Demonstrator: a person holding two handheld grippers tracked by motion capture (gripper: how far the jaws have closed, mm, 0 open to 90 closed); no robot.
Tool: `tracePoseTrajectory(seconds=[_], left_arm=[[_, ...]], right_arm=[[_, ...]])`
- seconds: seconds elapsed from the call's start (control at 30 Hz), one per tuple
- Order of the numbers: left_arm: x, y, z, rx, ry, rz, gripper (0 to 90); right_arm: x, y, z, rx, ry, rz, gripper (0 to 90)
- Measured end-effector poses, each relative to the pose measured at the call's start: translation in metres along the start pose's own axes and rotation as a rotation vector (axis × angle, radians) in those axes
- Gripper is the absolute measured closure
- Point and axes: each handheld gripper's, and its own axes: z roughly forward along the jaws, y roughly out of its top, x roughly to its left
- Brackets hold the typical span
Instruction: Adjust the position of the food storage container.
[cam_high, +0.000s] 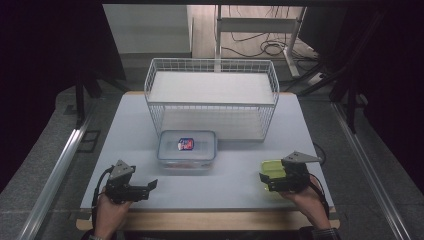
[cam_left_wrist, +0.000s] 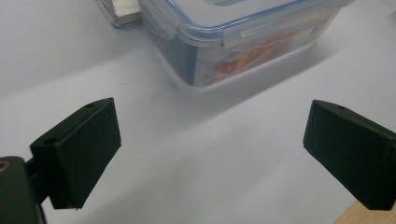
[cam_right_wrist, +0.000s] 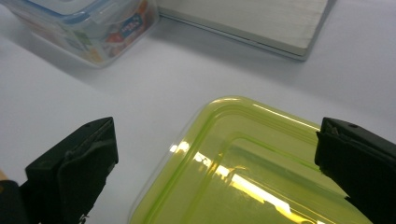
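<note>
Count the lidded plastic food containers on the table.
2. The clear container with a blue-sealed lid sits mid-table, just in front of the wire basket. The yellow-green container lies at the right front, under the open right gripper.

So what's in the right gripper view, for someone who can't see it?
A yellow-green see-through lid lies on the white table between the open black jaws of the right hand-held gripper. Farther off sits a clear box with a blue-edged lid.

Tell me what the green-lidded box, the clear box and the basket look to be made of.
Green lid: glossy translucent plastic, judging by its bright highlights. Clear box: transparent plastic, as its contents show through. Basket: thin white wire, likely coated metal, in an open grid.
</note>
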Motion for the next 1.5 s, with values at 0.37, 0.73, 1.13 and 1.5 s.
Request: tracePoseTrajectory(seconds=[0.37,0.73,1.13,1.5], left_arm=[[-0.003,-0.001,0.003,-0.051,-0.017,0.03,2.5],[-0.004,-0.002,0.003,-0.057,-0.036,0.035,2.8],[-0.005,-0.003,0.005,-0.047,-0.039,0.041,3.2],[-0.006,-0.003,0.005,-0.044,-0.04,0.047,3.3]], right_arm=[[0.003,0.004,-0.005,0.009,-0.004,0.02,53.2],[0.005,0.004,-0.014,0.028,0.055,0.017,89.4],[0.029,-0.004,-0.017,0.058,0.085,-0.036,88.3],[0.047,-0.015,-0.008,0.151,0.09,-0.119,89.5]])
